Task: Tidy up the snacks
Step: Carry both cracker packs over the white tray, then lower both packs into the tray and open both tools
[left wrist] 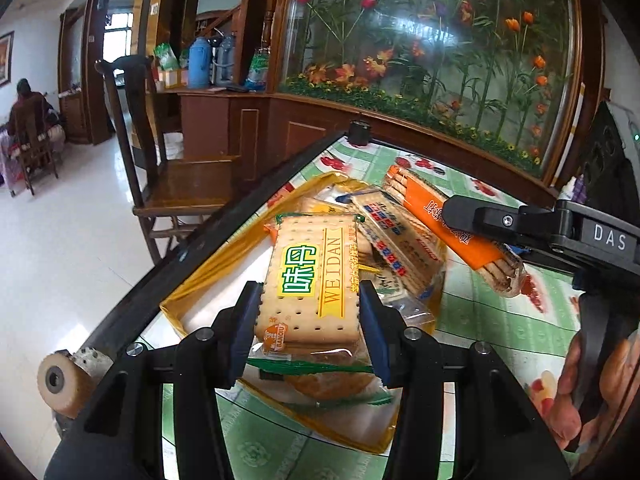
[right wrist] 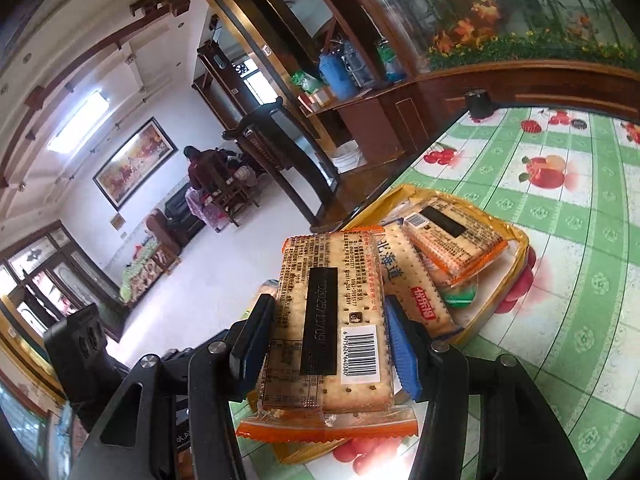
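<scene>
My left gripper (left wrist: 310,320) is shut on a green-trimmed WEIDAN cracker pack (left wrist: 308,280) and holds it over a gold tray (left wrist: 224,256). Several cracker packs lie in the tray, among them a blue-printed pack (left wrist: 396,236). To the right, my right gripper (left wrist: 480,220) carries an orange-trimmed cracker pack (left wrist: 432,208). In the right wrist view, that gripper (right wrist: 330,340) is shut on the orange pack (right wrist: 332,280), barcode side up, just left of the tray (right wrist: 516,248). The tray there holds a blue pack (right wrist: 408,280), another orange pack (right wrist: 452,240) and a green wrapper (right wrist: 460,298).
The table (right wrist: 560,280) has a green checked fruit-print cover under glass. A small black object (left wrist: 360,132) stands at its far edge. A wooden chair (left wrist: 180,176) stands beside the table, with a flower-panel cabinet (left wrist: 440,60) behind. A person (right wrist: 196,168) sits far across the room.
</scene>
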Available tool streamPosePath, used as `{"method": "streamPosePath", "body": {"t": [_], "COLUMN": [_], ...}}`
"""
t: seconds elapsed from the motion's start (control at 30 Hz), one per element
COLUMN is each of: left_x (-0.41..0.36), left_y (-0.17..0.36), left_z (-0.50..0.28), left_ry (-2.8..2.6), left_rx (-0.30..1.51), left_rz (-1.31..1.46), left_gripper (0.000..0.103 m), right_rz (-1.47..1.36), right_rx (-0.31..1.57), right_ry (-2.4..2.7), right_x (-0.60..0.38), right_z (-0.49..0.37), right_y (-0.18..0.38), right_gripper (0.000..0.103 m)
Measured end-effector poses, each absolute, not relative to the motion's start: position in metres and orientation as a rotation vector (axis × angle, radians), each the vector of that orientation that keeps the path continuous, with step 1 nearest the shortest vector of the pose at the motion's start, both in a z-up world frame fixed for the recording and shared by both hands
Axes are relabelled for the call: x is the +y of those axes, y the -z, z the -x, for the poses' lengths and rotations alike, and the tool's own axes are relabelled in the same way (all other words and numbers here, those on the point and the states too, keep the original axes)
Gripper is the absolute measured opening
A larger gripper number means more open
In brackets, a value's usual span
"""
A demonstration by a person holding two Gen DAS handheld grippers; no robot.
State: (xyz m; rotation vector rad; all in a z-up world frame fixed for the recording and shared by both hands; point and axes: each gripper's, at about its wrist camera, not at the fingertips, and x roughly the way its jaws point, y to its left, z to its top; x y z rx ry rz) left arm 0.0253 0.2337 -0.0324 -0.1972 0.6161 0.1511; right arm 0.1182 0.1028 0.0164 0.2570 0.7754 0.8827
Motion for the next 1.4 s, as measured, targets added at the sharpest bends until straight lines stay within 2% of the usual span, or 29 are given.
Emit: {"method": "streamPosePath", "body": {"t": [0.63,1.4], "left_x": [0.234,0.235], "left_y": [0.038,0.040], "left_z": [-0.036,-0.048], "left_ry": [-0.188,-0.181], "left_rx": [0.640,0.655], "left_rz": [0.166,0.183], "left_gripper": [0.047,0.047], "right_rz": [-0.079,-0.064], "right_rx": [0.685,0.686], "right_ry": [-0.815,-0.781], "right_x": [0.130,0.131], "right_z": [-0.107,-0.132], "right_y": [-0.019,-0.017], "right_gripper": [0.055,0.055]}}
